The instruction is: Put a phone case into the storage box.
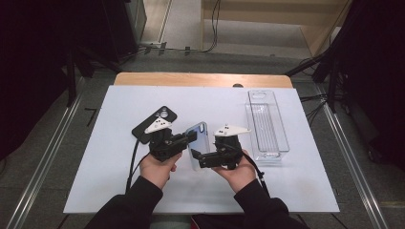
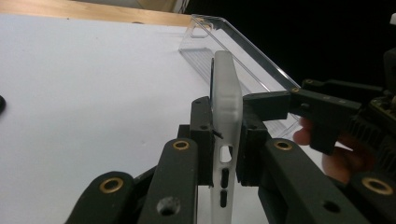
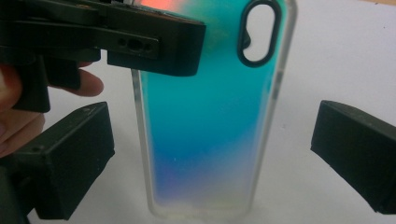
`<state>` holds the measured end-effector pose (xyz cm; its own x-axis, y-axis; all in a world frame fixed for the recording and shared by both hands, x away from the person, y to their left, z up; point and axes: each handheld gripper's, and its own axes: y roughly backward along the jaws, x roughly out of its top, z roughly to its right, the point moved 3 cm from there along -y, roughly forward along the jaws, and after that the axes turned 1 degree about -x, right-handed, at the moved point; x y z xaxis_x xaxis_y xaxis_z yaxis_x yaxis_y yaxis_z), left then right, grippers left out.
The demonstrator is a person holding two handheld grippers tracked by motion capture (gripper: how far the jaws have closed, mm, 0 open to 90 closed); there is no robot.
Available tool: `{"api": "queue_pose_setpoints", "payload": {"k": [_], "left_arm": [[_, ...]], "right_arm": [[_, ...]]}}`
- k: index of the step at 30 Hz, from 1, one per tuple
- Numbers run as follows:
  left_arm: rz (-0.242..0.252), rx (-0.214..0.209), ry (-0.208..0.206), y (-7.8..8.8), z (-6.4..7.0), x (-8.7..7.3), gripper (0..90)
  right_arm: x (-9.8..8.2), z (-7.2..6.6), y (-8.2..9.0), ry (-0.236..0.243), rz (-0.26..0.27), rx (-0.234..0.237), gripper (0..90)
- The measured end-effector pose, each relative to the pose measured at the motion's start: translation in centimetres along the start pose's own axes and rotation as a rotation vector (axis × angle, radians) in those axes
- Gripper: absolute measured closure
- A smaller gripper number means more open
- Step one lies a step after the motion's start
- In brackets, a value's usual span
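The phone case (image 1: 197, 144) is up off the white table (image 1: 105, 157), near its middle, pinched tight on its thin sides by my left gripper (image 1: 191, 137). My right gripper (image 1: 197, 157) waits wide apart around it, so I should close gently and evenly. The clear tray (image 1: 282, 143) sits at three o'clock.

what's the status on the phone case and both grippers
Left gripper shut on the blue phone case, held on edge. Right gripper open, jaws either side of it, not pressing. Black case and clear tray lie apart, nothing blocking.
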<state>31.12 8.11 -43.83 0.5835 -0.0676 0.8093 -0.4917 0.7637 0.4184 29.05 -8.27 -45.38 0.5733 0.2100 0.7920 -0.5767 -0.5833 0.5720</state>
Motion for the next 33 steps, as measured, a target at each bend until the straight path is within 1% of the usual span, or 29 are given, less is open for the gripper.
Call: {"api": "queue_pose_setpoints", "payload": {"k": [3, 5, 10, 11, 12, 13, 14, 15, 17, 19, 22, 24, 26, 28, 31, 33], "left_arm": [[-0.005, -0.003, 0.002, 0.0, 0.3, -0.1, 80.8], [0.001, -0.003, 0.012, 0.1, 0.4, -0.1, 80.8], [0.002, -0.019, 0.030, 0.2, 0.9, -0.2, 80.7], [0.000, -0.018, 0.026, 0.2, 1.0, -0.2, 80.7], [-0.001, -0.020, 0.025, 0.2, 1.2, -0.3, 80.6], [-0.001, -0.021, 0.024, 0.2, 1.3, -0.3, 80.7], [-0.004, -0.024, 0.027, 0.1, 1.4, -0.3, 80.7], [-0.007, -0.021, 0.022, 0.1, 1.5, -0.4, 80.7], [-0.004, -0.022, 0.024, 0.1, 1.5, -0.4, 80.6], [-0.004, -0.032, 0.033, 0.2, 1.4, -0.4, 80.6], [0.002, -0.043, 0.036, 0.2, 1.5, -0.3, 79.6], [0.010, -0.045, 0.034, 0.3, 1.5, -0.2, 73.6], [0.001, -0.059, 0.044, 0.4, 1.4, 0.0, 65.6], [-0.007, -0.061, 0.047, 0.5, 1.5, 0.2, 55.5], [-0.019, -0.064, 0.046, 0.6, 1.4, 0.4, 46.9], [-0.023, -0.071, 0.058, 0.8, 1.4, 0.5, 44.3]], "right_arm": [[-0.1, -0.2, -0.3, -0.003, -0.013, -0.020, 0.0], [-0.1, -0.2, -0.5, -0.008, -0.014, -0.025, 0.0], [0.0, 0.0, -0.7, -0.025, -0.005, -0.021, 0.0], [0.0, -0.1, -0.8, -0.016, -0.006, -0.025, 2.6], [0.0, -0.1, -0.8, -0.011, -0.001, -0.015, 5.0], [0.0, -0.3, -0.8, -0.011, 0.000, -0.012, 5.0], [0.0, -0.3, -0.9, -0.011, -0.001, -0.011, 7.0], [0.0, -0.4, -0.9, -0.010, -0.002, -0.004, 13.4], [0.0, -0.4, -0.8, -0.010, 0.009, 0.002, 13.8], [0.0, -0.4, -0.7, -0.004, 0.007, 0.001, 14.3], [0.1, -0.3, -0.6, -0.003, 0.006, 0.007, 14.5], [0.1, -0.3, -0.6, -0.002, 0.006, 0.002, 14.5], [0.1, -0.2, -0.6, -0.002, 0.005, 0.001, 14.5], [0.1, -0.1, -0.6, 0.002, 0.003, -0.003, 14.5], [0.0, 0.2, -0.7, 0.005, 0.000, -0.016, 14.5], [-0.1, 0.4, -0.8, 0.007, -0.004, -0.024, 14.5]]}}
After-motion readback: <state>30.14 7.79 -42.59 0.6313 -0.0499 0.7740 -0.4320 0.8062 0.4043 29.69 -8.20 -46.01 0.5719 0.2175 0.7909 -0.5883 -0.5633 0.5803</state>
